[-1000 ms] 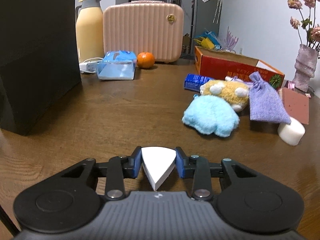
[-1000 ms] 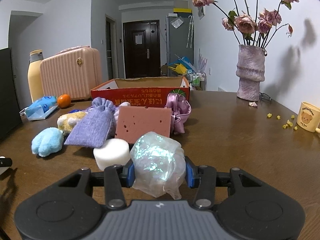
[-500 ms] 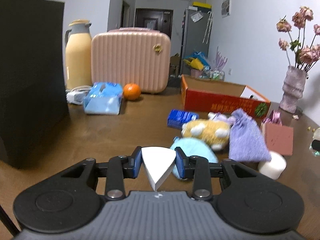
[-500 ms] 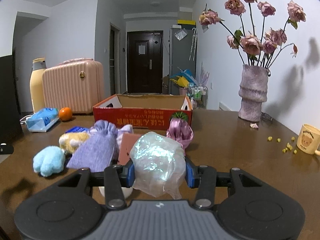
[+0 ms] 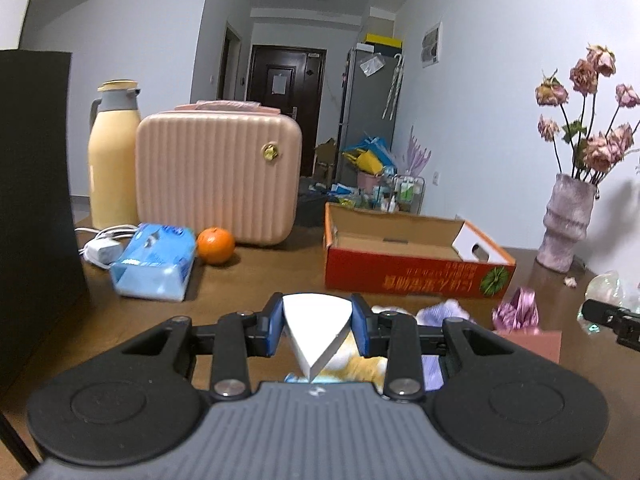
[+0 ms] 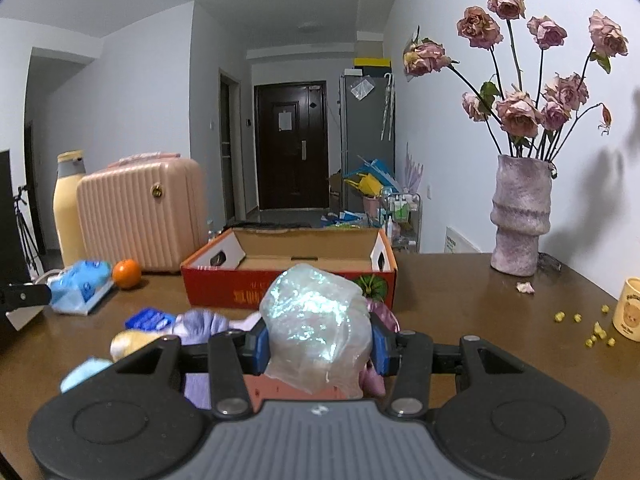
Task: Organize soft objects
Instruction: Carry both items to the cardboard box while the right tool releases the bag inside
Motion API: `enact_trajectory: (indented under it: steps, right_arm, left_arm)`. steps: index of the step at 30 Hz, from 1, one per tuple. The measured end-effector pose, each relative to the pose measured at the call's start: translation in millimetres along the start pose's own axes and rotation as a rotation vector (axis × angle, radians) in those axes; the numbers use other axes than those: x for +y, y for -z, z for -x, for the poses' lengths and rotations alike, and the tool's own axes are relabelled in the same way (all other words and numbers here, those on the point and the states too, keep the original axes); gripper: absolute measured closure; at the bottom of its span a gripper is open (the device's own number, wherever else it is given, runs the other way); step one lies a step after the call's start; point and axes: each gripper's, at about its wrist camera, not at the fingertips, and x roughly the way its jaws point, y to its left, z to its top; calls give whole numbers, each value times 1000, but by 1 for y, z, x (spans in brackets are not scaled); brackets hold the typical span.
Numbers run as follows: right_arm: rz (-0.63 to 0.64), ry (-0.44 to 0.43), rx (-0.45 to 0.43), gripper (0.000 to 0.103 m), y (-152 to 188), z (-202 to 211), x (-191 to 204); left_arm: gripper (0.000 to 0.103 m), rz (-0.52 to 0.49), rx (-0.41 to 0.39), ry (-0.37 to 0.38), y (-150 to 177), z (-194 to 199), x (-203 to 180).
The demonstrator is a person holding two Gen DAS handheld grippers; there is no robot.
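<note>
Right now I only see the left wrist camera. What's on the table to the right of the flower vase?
Observer: A yellow mug stands there, cut off by the right wrist view's edge.
Operator: Did anything spill near it?
Observer: Small yellow crumbs lie scattered on the table beside it.
Operator: What's my other gripper got?
Observer: The right gripper has its fingers shut on a shiny crinkly bag.
</note>
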Motion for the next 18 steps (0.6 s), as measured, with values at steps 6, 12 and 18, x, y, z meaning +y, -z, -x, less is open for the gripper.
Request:
enact_trajectory:
  steps: [6, 12, 18]
  right_arm:
    - [-14, -5, -27, 57, -22, -26, -1]
    - [-14, -10, -37, 57, -40, -54, -3]
    - [5, -14, -37, 57, -53, -78, -3]
  left_arm:
    - [68, 0, -24, 11, -19, -24, -14]
    - [68, -4, -64, 11, -40, -44, -30]
    - [68, -10, -96, 15, -55, -63, -43]
